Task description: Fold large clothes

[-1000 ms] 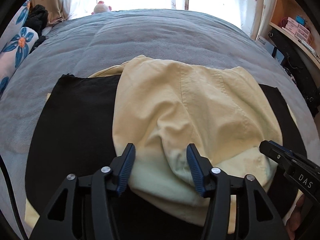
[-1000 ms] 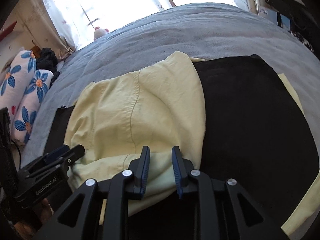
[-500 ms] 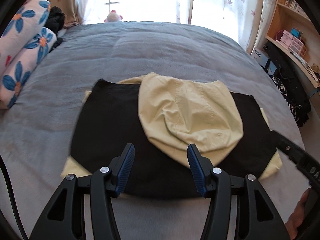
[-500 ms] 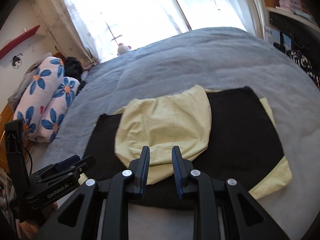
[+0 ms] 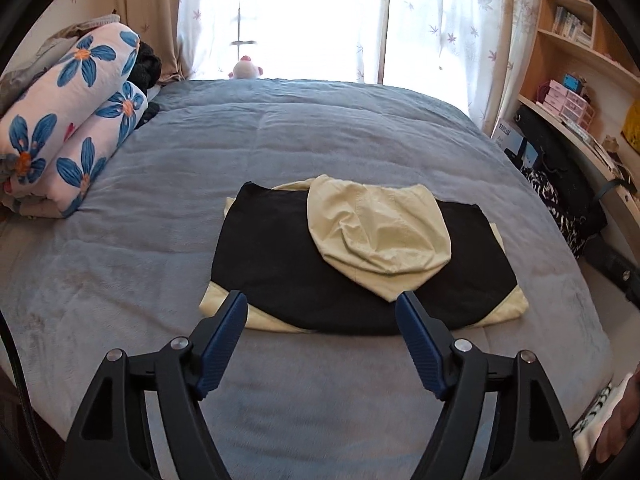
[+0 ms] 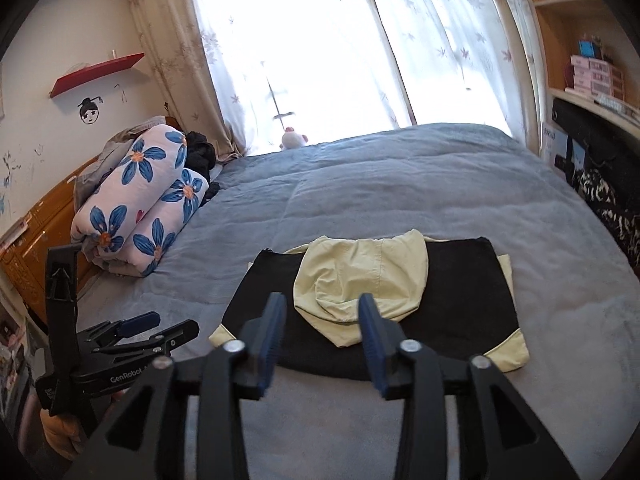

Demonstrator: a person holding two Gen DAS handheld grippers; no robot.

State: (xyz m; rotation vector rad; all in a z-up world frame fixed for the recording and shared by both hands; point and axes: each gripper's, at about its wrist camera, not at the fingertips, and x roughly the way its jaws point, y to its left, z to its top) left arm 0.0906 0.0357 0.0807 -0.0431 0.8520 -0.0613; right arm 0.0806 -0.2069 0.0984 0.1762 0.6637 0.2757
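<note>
Hoodie [image 5: 360, 272], black and pale yellow, lies folded flat on the grey bed [image 5: 280, 140], ahead of and below both sets of jaws. Its yellow hood [image 5: 380, 228] is laid back over the black body. The left gripper [image 5: 322, 336] hangs above the near edge of the hoodie, jaws wide and opening, nothing between them. The right gripper [image 6: 322, 336] hangs clear above the same near edge, jaws partly apart and opening, empty too. Far to the left of the jaws, a floral quilt [image 5: 68, 128] sits rolled at the bed's edge.
</note>
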